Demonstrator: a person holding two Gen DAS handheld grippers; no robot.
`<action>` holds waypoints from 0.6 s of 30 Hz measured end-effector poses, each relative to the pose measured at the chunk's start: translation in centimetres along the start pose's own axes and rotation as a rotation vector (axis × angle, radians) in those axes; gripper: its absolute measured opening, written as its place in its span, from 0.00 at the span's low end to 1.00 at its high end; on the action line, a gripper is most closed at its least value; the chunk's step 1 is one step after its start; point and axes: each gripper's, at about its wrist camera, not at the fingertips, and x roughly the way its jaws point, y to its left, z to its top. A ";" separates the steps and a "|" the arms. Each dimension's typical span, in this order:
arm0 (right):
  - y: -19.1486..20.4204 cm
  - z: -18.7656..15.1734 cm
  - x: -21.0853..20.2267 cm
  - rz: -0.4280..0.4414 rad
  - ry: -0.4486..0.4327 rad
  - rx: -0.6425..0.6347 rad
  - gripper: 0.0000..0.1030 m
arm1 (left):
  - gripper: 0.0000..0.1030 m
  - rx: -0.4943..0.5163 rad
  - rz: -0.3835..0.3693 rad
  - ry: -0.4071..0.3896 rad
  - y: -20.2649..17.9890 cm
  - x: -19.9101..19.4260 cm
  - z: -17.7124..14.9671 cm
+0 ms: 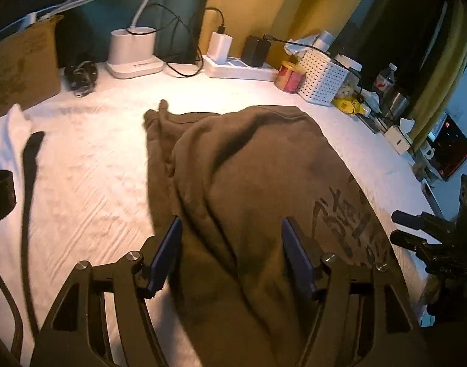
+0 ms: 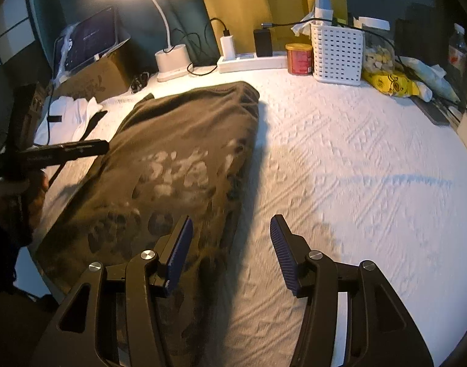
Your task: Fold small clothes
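A brown printed garment (image 1: 248, 183) lies partly folded in a long strip on the white textured table cover (image 1: 89, 165). My left gripper (image 1: 230, 238) is open, its blue pads straddling the near part of the garment just above it. In the right wrist view the garment (image 2: 172, 159) lies left of centre with its pale print facing up. My right gripper (image 2: 232, 235) is open and empty over the garment's right edge, one pad above the cloth, one above the cover. The right gripper also shows in the left wrist view (image 1: 432, 238), and the left gripper in the right wrist view (image 2: 50, 153).
Along the back stand a white desk lamp (image 2: 172, 58), a power strip with chargers (image 2: 252, 59), a red tin (image 2: 299, 58), a white perforated basket (image 2: 337, 55) and a yellow snack bag (image 2: 389, 84). A cardboard box (image 1: 22, 64) and white cloth (image 2: 77, 113) lie at the left.
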 end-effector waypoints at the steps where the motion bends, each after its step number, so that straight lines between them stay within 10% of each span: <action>1: -0.1 0.2 0.1 0.001 -0.003 0.003 0.54 | 0.65 0.010 0.001 -0.006 0.0 0.4 0.2; 3: -0.3 0.6 0.4 -0.001 -0.007 0.009 0.54 | 0.64 0.025 0.007 -0.007 0.1 1.3 0.6; 8: -0.6 1.3 1.1 -0.005 -0.008 0.014 0.54 | 0.08 0.058 0.011 0.013 0.7 2.6 1.3; 18: -1.4 2.3 2.9 0.002 0.014 0.016 0.54 | 0.07 0.036 0.045 0.018 2.1 1.3 1.3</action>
